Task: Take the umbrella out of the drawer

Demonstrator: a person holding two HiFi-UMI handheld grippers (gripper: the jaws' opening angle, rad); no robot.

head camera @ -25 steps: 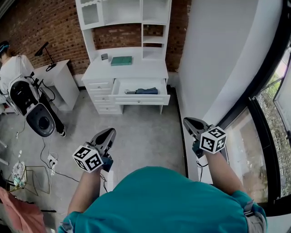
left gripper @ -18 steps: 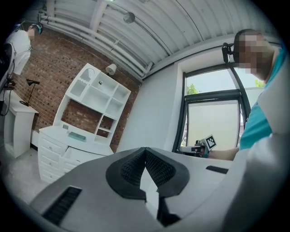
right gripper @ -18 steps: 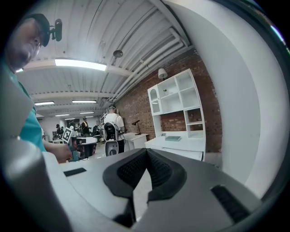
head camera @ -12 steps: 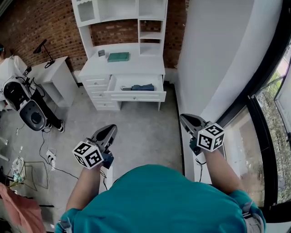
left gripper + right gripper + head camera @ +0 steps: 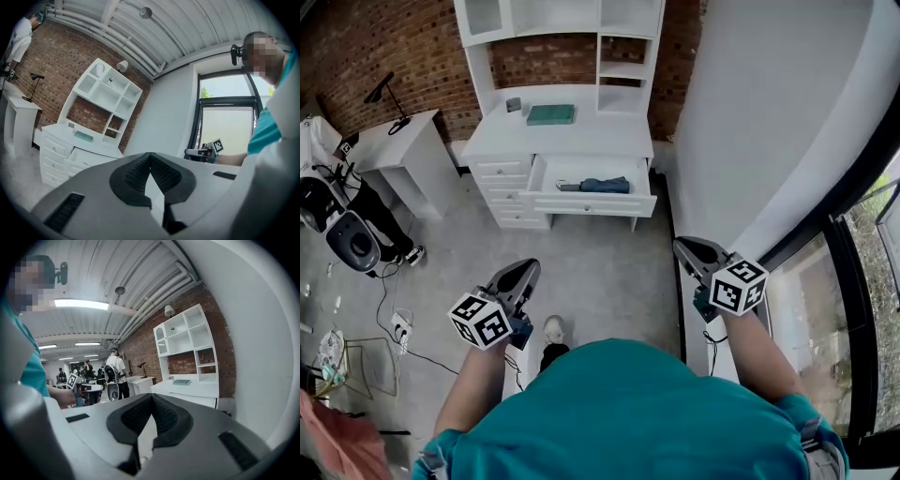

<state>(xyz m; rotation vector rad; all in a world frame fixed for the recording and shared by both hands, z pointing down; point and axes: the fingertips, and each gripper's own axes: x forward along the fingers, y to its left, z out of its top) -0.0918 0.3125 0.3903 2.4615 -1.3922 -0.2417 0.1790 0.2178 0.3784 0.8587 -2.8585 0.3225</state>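
A dark blue folded umbrella (image 5: 603, 185) lies in the open top drawer (image 5: 592, 204) of a white desk (image 5: 572, 141) that stands against the brick wall, far ahead of me. My left gripper (image 5: 528, 268) and right gripper (image 5: 681, 247) hang over the grey floor, well short of the desk. Both point towards it. In the left gripper view the left gripper (image 5: 150, 155) has its pads together with nothing between them. The right gripper (image 5: 151, 396) looks the same in its own view. The umbrella is hidden in both gripper views.
A green book (image 5: 550, 114) and a small cup (image 5: 514, 104) sit on the desk top. A white side table (image 5: 408, 150) with a black lamp stands to the left, and a person with a backpack (image 5: 342, 234) beside it. Cables (image 5: 398, 328) cross the floor. A white wall (image 5: 750, 122) runs along the right.
The desk has shifted slightly in the head view and a shoe has come into view below the left gripper. The person at left has slid towards the picture's edge. Both grippers stay shut.
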